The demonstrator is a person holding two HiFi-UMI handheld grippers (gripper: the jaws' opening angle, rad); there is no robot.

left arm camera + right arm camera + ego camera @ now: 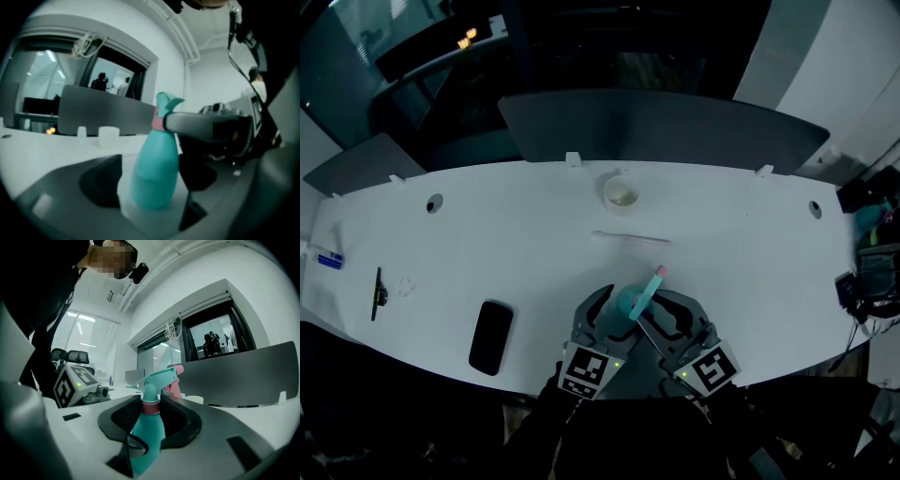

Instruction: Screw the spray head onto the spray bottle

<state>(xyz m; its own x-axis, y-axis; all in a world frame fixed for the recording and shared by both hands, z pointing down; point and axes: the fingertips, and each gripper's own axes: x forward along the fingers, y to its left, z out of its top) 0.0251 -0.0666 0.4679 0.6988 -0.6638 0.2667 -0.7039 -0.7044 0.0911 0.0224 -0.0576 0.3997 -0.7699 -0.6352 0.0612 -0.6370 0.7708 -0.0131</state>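
A teal spray bottle (pixel 630 304) stands near the front edge of the white table (pixel 741 272), between my two grippers. Its teal spray head (pixel 159 378) with a pink nozzle sits on the neck above a pink collar (pixel 150 407). My right gripper (pixel 150 414) is shut on that collar, and one of its fingers (pixel 201 124) reaches the collar in the left gripper view. My left gripper (pixel 152 190) stands around the bottle's body (pixel 157 164); a gap shows on its left side, so it is open. In the head view the left gripper (pixel 615 306) and right gripper (pixel 656 304) meet at the bottle.
A white cup (pixel 621 194) stands at the back middle, with a thin rod (pixel 630 237) lying in front of it. A black phone (pixel 491 336) lies front left and a dark pen-like thing (pixel 377 292) further left. A grey partition (pixel 661 127) lines the far edge.
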